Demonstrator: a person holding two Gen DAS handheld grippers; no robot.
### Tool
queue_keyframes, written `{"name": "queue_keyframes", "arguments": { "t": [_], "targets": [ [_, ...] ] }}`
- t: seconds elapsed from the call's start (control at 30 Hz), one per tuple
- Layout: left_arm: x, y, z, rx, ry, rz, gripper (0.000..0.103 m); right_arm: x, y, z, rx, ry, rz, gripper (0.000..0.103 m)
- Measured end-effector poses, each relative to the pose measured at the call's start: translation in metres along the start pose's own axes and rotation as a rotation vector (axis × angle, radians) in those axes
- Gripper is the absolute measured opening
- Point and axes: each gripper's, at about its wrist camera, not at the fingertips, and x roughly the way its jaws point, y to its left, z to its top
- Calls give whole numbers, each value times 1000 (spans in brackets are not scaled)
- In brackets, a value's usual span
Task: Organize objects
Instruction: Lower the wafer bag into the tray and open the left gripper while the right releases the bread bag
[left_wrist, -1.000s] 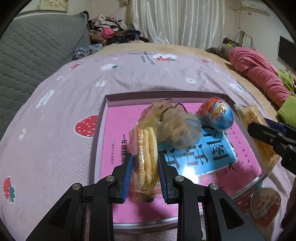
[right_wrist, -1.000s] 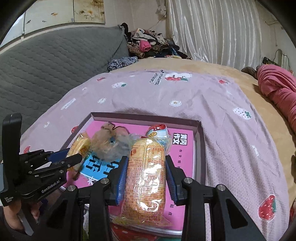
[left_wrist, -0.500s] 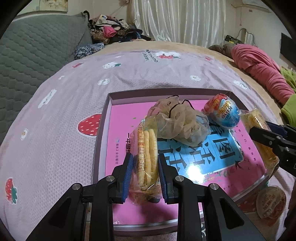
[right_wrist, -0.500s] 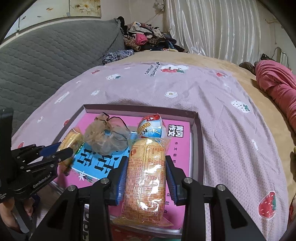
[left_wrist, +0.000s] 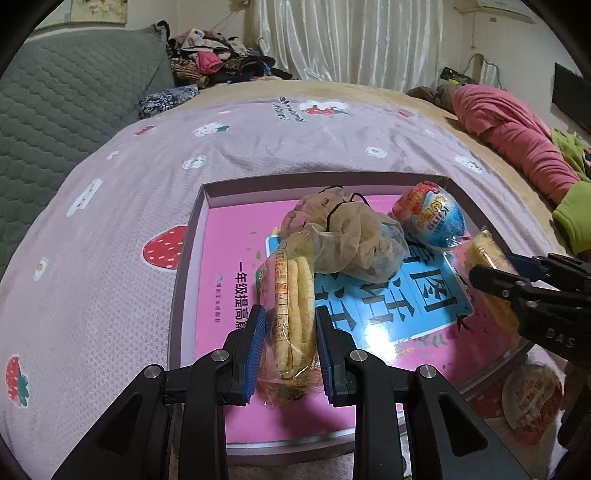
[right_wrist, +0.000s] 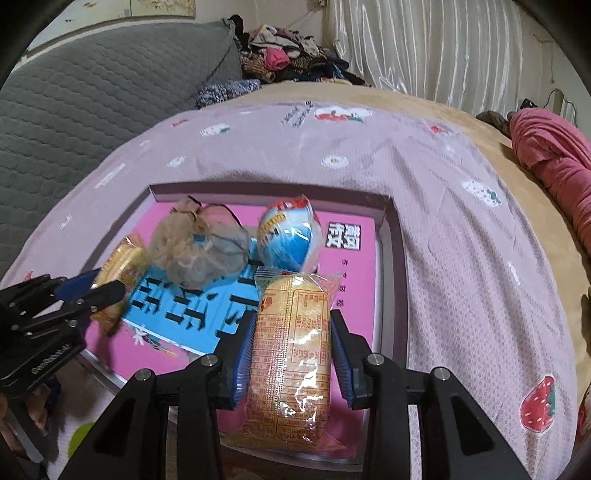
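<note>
A shallow box (left_wrist: 186, 236) (right_wrist: 393, 236) lies on the bed with pink and blue books (left_wrist: 391, 291) in it. My left gripper (left_wrist: 290, 325) is shut on a clear packet of yellow wafer rolls (left_wrist: 291, 306), held over the box's near left part. My right gripper (right_wrist: 291, 328) is shut on a larger orange snack packet (right_wrist: 291, 354), held over the box's near right part. A beige mesh pouch (left_wrist: 354, 236) (right_wrist: 201, 251) and a red-blue egg-shaped toy pack (left_wrist: 430, 218) (right_wrist: 288, 232) lie on the books.
The box rests on a lilac strawberry-print bedspread (left_wrist: 110, 221). A grey quilted headboard (left_wrist: 55, 107) stands at the left. A clothes pile (left_wrist: 214, 62) lies at the back, a pink blanket (left_wrist: 517, 129) at the right. A round snack cup (left_wrist: 532, 391) lies outside the box's near right corner.
Both grippers have drawn back a little towards the near side with their packets still held. The mesh pouch, blurred before, now lies still on the books.
</note>
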Motion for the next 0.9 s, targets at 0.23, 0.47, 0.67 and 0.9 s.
{"name": "queue_keyframes", "arguments": {
  "t": [0.23, 0.47, 0.67, 0.9],
  "targets": [
    [6, 0, 1, 7, 13, 10, 28, 10, -3, 2, 6, 4, 15, 39],
    [10, 2, 2, -2, 8, 8, 31, 15, -3, 3, 16, 12, 28, 39],
    [13, 4, 2, -14, 7, 4, 32, 17, -2, 3, 15, 17, 24, 39],
    [11, 10, 4, -31, 5, -5, 44, 15, -4, 3, 19, 16, 9, 44]
  ]
}}
